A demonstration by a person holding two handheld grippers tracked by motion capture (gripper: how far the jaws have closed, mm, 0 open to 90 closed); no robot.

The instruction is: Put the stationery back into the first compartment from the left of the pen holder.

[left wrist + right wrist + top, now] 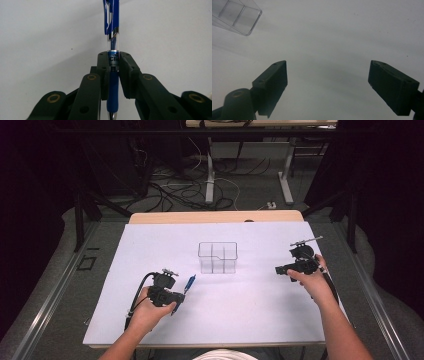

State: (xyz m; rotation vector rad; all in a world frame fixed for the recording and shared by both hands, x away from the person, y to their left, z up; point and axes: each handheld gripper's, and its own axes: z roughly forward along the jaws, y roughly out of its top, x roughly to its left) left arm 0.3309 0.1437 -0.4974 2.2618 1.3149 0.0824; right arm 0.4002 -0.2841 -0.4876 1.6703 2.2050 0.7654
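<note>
Gripping a blue pen (111, 82) between pinched jaws, the left gripper (170, 297) hangs over the near-left part of the white desk (250, 320), with the pen's clip end pointing away toward the middle. In the left gripper view the pads clamp the barrel at its printed band, just above the blue rubber grip, and the pen runs straight up between them. A clear plastic organiser (217, 257) with inner dividers stands at the centre of the desk, well apart from the pen. Near the right edge, the right gripper (282, 269) is held by the person's hand with its jaws spread wide and nothing between them; its own view looks down on bare white surface, the organiser's corner at upper left.
</note>
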